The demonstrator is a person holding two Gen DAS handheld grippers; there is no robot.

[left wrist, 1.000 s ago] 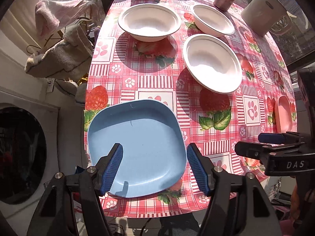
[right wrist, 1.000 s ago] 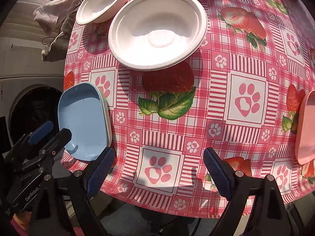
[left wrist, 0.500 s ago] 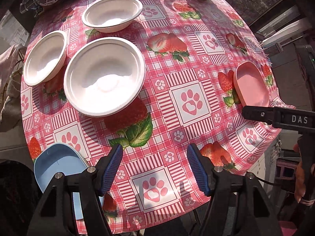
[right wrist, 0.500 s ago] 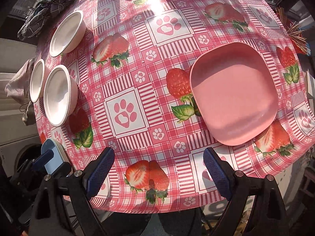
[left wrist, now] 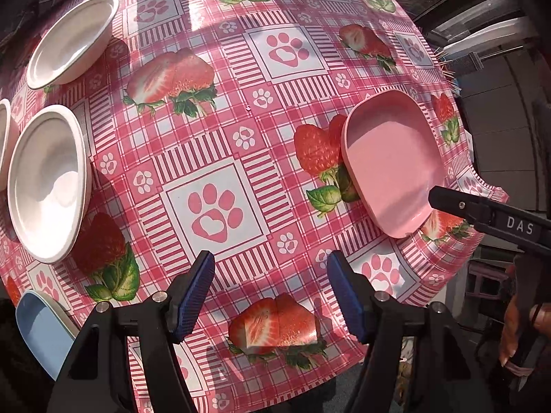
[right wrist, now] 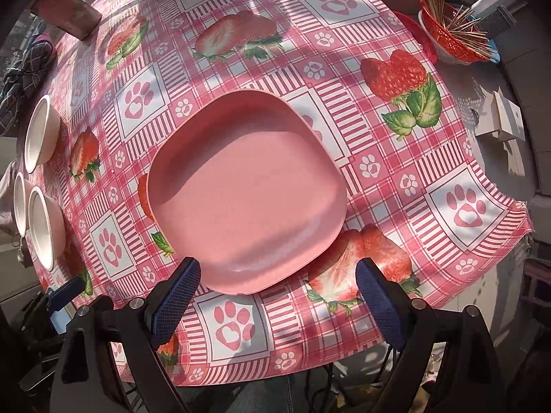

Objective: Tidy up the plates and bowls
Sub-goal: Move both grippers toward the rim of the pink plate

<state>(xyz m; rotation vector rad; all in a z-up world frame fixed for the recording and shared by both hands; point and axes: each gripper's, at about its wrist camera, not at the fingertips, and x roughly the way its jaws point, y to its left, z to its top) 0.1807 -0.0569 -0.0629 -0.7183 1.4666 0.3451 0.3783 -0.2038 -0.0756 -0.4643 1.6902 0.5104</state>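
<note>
Both grippers shifted, square pink plate (right wrist: pixel 246 192) empty

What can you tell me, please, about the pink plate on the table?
The pink plate is square with rounded corners and a raised rim, matte, apparently plastic, and empty. It lies flat and upright on the strawberry tablecloth near the table's near edge, apart from the white bowls. The right gripper hovers open just before its near edge; nothing but the cloth touches it.
</note>
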